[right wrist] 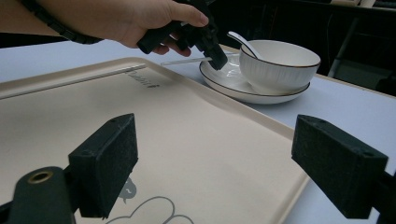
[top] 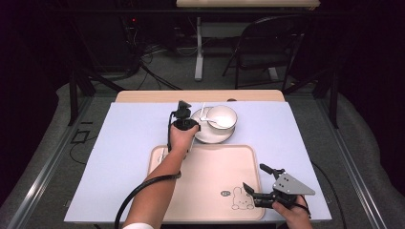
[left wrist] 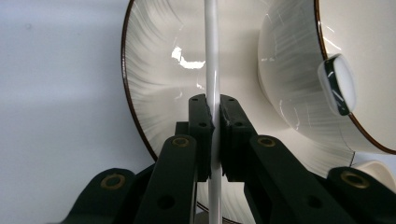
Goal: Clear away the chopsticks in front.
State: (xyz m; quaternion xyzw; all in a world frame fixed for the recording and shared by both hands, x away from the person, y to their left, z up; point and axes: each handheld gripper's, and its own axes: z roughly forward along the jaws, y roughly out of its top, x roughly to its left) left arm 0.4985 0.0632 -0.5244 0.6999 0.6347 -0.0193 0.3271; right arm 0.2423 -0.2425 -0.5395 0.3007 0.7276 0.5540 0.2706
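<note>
Our left hand-held gripper (left wrist: 214,126) clamps a thin white stick (left wrist: 212,56) over the plate (left wrist: 154,93), just beside the bowl (left wrist: 289,84). Our right hand-held gripper (right wrist: 215,163) gapes wide, nearer than the plate.

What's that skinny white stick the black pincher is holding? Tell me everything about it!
The white stick is thin, straight, smooth and glossy; what it is made of cannot be told. The left gripper is shut on it, one black jaw pressing each side. It lies nearly level above the plate's rim, crossing toward the tray. Its far end runs out of the left gripper view, beside the ribbed bowl. Whether it touches the plate cannot be told.
</note>
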